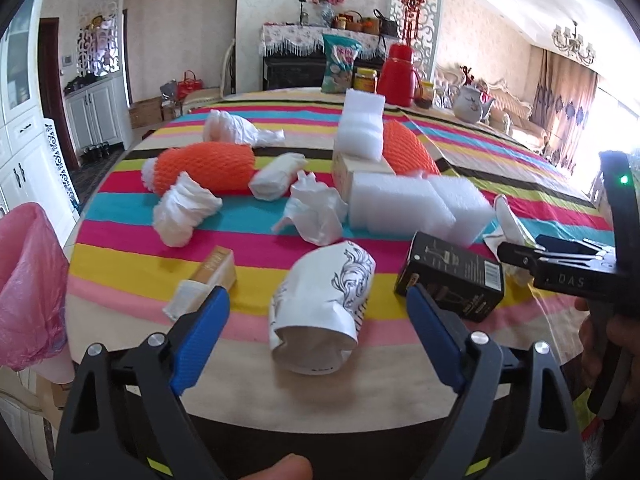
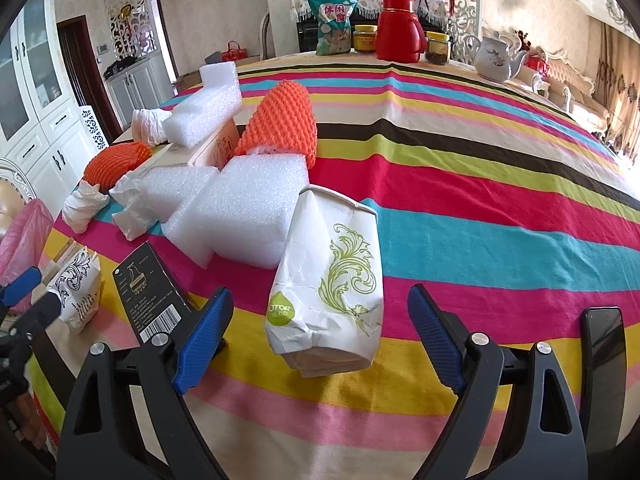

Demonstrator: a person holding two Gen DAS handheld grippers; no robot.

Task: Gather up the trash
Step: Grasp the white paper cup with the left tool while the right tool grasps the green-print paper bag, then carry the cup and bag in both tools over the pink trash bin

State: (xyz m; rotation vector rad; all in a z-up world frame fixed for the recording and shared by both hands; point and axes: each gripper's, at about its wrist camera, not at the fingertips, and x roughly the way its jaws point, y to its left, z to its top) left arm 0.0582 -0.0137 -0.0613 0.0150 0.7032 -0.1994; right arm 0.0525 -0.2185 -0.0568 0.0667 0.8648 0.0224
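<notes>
A crumpled white paper bag with black print (image 1: 324,300) lies on the striped tablecloth (image 1: 132,256) between the blue pads of my left gripper (image 1: 318,296), which is open and not pressing it. My right gripper (image 2: 320,292) is open around a white paper bag with green print (image 2: 332,280), pads clear of it. A black box (image 1: 452,276) (image 2: 152,292) lies between the two bags. Beyond are white foam blocks (image 1: 400,204) (image 2: 236,220), orange foam nets (image 1: 208,168) (image 2: 280,120), crumpled tissues (image 1: 184,216) and a gold box (image 1: 212,268). A pink trash bag (image 1: 28,280) (image 2: 24,236) hangs at the table's left edge.
At the far end of the table stand a red thermos (image 1: 396,72) (image 2: 400,28), a snack bag (image 1: 340,64), jars (image 2: 364,38) and a white teapot (image 2: 496,60). The right half of the cloth (image 2: 500,208) carries nothing. White cabinets (image 1: 24,152) line the left wall.
</notes>
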